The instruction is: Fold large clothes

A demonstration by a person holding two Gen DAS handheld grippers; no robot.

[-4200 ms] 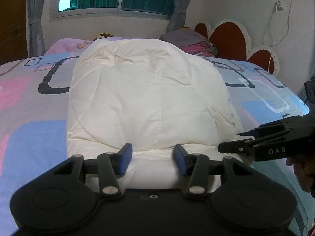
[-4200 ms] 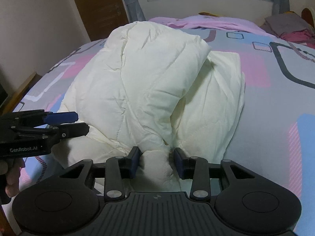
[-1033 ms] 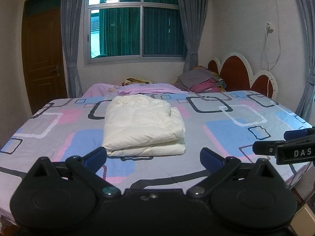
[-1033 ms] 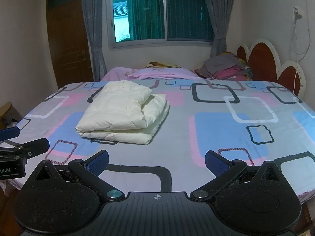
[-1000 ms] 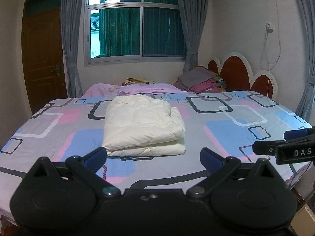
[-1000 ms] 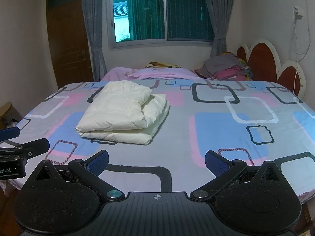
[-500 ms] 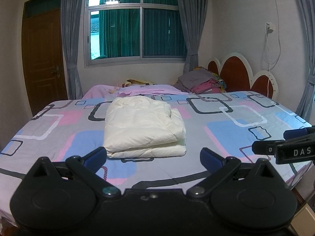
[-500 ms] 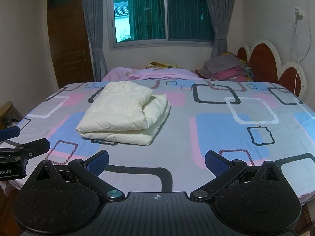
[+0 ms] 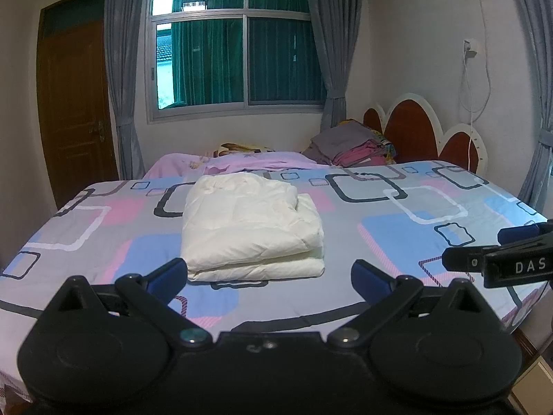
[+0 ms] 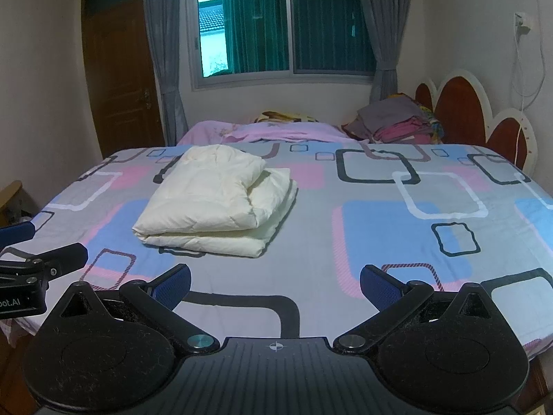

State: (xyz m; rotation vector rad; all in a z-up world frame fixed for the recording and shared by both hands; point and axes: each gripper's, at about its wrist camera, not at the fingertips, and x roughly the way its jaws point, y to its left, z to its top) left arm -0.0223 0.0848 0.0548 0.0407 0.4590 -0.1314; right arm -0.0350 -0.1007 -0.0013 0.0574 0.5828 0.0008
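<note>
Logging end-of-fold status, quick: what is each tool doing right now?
Left tool: open, holding nothing.
Right tool: open, holding nothing.

Both grippers have let go and pulled well back from the cream padded garment [image 9: 252, 228] — the left gripper [image 9: 269, 278] and right gripper [image 10: 274, 285] now gape wide, and the garment lies folded on the bed [image 10: 380, 242].

One folded white garment [image 9: 250, 226] is seen on one bed [image 9: 397, 242]. Two grippers are counted, the left gripper [image 9: 269, 278] and the right gripper [image 10: 274, 285], each with two blue pads. One pile of folded clothes [image 9: 349, 147], one window [image 9: 238, 52], one door [image 9: 74, 110] and one headboard [image 9: 425, 135] are seen.
</note>
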